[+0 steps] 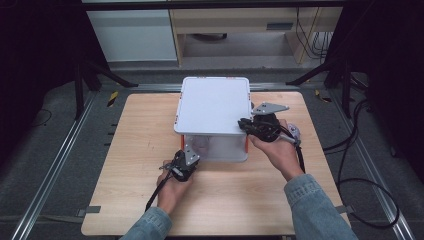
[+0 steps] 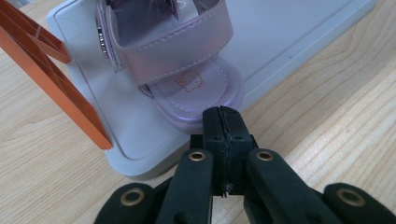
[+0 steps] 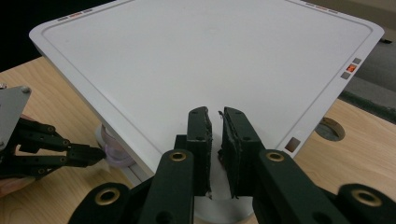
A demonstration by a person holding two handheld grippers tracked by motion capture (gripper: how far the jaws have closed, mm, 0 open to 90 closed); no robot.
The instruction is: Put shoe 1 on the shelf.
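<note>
A white storage box (image 1: pixel 225 149) with orange struts (image 2: pixel 56 88) stands at mid-table. Its flat white lid (image 1: pixel 212 102) (image 3: pixel 201 60) sits askew above it. My right gripper (image 1: pixel 243 123) (image 3: pixel 215 116) is shut on the lid's near right corner, which lies between the pads. A lilac child's sandal (image 2: pixel 187 70) (image 1: pixel 202 145) rests on a white panel (image 2: pixel 289 32) at the box's front. My left gripper (image 1: pixel 192 151) (image 2: pixel 222 114) is shut, its tips against the sandal's toe edge with nothing between them. The right gripper view also shows the left gripper (image 3: pixel 100 154) beside the sandal (image 3: pixel 114 151).
The wooden table (image 1: pixel 140 145) has bare room to the left of the box and in front of it. A round hole (image 3: pixel 329 128) is set into the tabletop just right of the lid. Dark floor, rails and cables surround the table.
</note>
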